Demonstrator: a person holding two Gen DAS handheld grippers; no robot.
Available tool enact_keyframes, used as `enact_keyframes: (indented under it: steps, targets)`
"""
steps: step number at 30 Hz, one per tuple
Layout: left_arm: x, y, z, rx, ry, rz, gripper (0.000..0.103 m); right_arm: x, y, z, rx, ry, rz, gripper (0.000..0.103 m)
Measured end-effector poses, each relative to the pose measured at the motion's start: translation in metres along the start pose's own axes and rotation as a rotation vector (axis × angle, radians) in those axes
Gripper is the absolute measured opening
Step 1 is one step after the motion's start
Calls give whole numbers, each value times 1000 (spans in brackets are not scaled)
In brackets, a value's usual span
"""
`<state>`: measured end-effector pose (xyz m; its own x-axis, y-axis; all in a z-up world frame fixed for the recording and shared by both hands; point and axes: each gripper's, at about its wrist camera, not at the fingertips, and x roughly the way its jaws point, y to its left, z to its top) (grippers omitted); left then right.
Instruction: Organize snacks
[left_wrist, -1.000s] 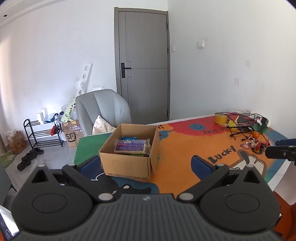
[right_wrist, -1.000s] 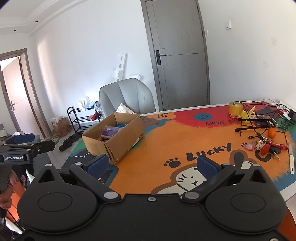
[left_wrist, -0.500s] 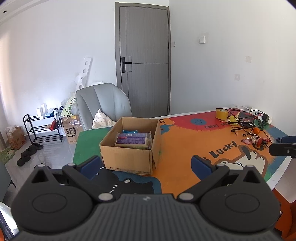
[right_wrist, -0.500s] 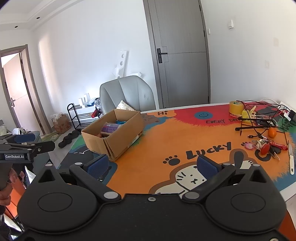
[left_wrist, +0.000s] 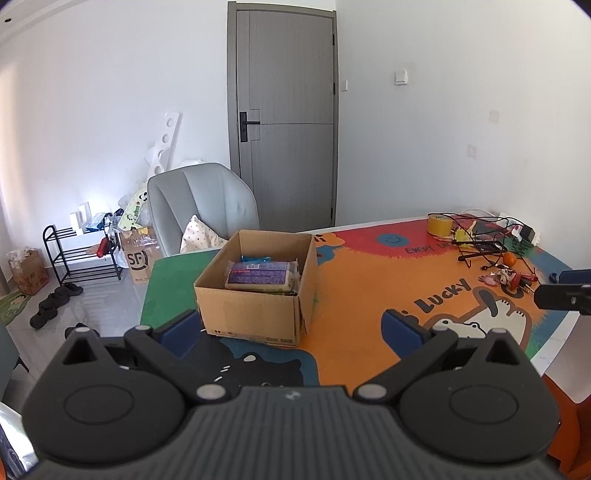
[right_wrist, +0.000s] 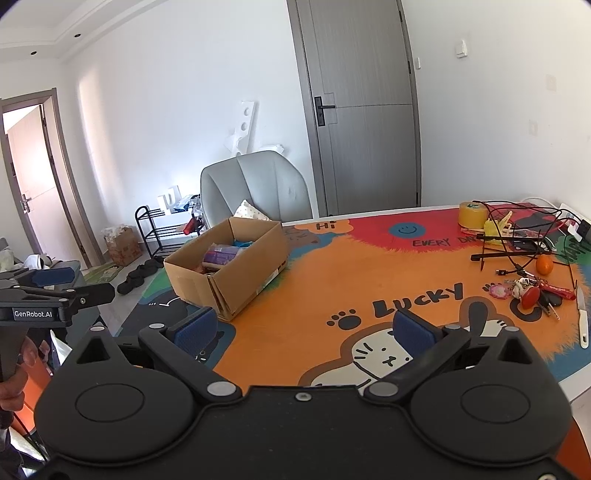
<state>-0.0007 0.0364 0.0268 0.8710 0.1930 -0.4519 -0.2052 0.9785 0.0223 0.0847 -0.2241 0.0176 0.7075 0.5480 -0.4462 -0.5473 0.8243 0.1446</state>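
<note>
- White walls and a grey door (left_wrist: 282, 122) back the room, with a grey chair (left_wrist: 201, 206) pushed up to the far side of the table.
- Covering the table is a bright cartoon mat (right_wrist: 369, 273) in orange, red and green (the word "LUCKY" runs across it).
- An open cardboard box (left_wrist: 258, 291) stands on the mat's left part, near the chair; a purple-labelled snack pack (left_wrist: 260, 275) lies inside, with other packets under and behind it.
- Well apart, at the far right, sit a roll of yellow tape (right_wrist: 472, 214), tangled black cables (right_wrist: 517, 236), a small orange (right_wrist: 544, 264) and a bunch of keys (right_wrist: 535, 293).
- Left gripper (left_wrist: 291, 326) hovers before the box, fingers wide apart, holding nothing.
- Right gripper (right_wrist: 303, 326) hangs over the mat's near edge, fingers likewise spread and empty.
</note>
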Motion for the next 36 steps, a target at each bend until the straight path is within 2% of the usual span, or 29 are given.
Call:
enact_keyframes:
  steps: [21,36]
  targets:
    - [3,2,-1,-7,8,-3,103,0,4,-1,-6,9,30,103]
    - [4,1,-2,-10,8,-1,103,1,4,-1,-1,11,16,103]
